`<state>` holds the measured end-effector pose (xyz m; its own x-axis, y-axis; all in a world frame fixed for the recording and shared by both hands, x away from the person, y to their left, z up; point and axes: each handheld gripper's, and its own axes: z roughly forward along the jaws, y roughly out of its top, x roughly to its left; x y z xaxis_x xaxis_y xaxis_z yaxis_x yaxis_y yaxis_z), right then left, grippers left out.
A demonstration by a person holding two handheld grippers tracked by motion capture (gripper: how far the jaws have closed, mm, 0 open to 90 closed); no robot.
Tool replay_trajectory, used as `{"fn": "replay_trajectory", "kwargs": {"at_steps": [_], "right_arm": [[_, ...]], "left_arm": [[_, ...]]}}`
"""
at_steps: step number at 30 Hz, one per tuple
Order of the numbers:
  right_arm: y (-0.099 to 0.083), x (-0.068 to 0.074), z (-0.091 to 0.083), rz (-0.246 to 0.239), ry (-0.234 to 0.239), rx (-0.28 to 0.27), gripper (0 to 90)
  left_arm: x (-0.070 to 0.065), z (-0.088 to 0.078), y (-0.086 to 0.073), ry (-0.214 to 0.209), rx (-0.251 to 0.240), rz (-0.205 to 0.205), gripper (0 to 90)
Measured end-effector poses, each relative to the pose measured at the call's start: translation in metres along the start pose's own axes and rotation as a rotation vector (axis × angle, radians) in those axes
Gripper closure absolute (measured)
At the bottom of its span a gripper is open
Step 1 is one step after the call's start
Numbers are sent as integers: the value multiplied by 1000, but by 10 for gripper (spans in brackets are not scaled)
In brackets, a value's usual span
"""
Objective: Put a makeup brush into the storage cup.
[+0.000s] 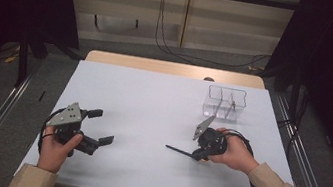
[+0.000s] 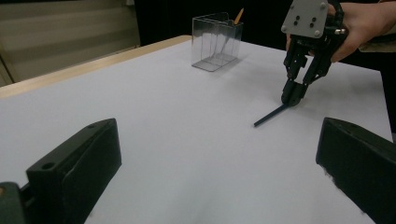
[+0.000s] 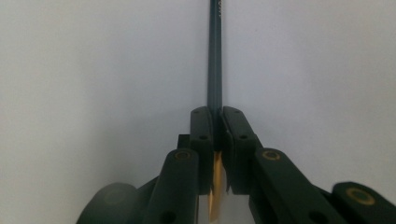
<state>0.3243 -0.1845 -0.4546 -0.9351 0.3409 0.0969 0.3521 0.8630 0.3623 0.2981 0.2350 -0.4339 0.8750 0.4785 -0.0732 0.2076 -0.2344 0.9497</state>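
Observation:
A dark blue pencil (image 1: 176, 150) lies on the white table (image 1: 154, 96), right of centre. My right gripper (image 1: 197, 154) is shut on the pencil near its sharpened end. In the right gripper view the pencil (image 3: 215, 56) runs straight away from the pinched jaws, and its tan sharpened tip shows behind them. From the left gripper view, the right gripper (image 2: 290, 99) points down at the table with the pencil (image 2: 271, 115) sticking out toward me. My left gripper (image 1: 104, 127) rests at the table's left front, jaws wide apart with nothing between them.
A clear plastic box (image 1: 224, 102) with compartments stands at the back right of the table; something thin leans inside it. The same box (image 2: 216, 41) sits at the far edge in the left gripper view. The table's wooden rear edge (image 1: 173, 68) lies behind.

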Motion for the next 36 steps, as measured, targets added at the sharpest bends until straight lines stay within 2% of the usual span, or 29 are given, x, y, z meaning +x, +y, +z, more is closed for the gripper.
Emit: {"fn": "replay_trajectory", "kwargs": {"at_steps": [12, 16, 18, 26, 36], "right_arm": [[1, -1, -1, 26, 9, -1, 842], [2, -2, -3, 13, -5, -17, 842], [4, -1, -6, -6, -2, -22, 842], [10, 1, -15, -16, 8, -36, 842], [18, 5, -18, -50, 25, -51, 841]], "left_arm": [[0, 4, 3, -10, 9, 1, 1], [-1, 9, 5, -24, 15, 4, 1], [-2, 11, 6, -29, 23, 10, 1], [-4, 21, 11, -54, 27, 10, 1], [-9, 36, 18, -91, 31, 21, 1]]}}
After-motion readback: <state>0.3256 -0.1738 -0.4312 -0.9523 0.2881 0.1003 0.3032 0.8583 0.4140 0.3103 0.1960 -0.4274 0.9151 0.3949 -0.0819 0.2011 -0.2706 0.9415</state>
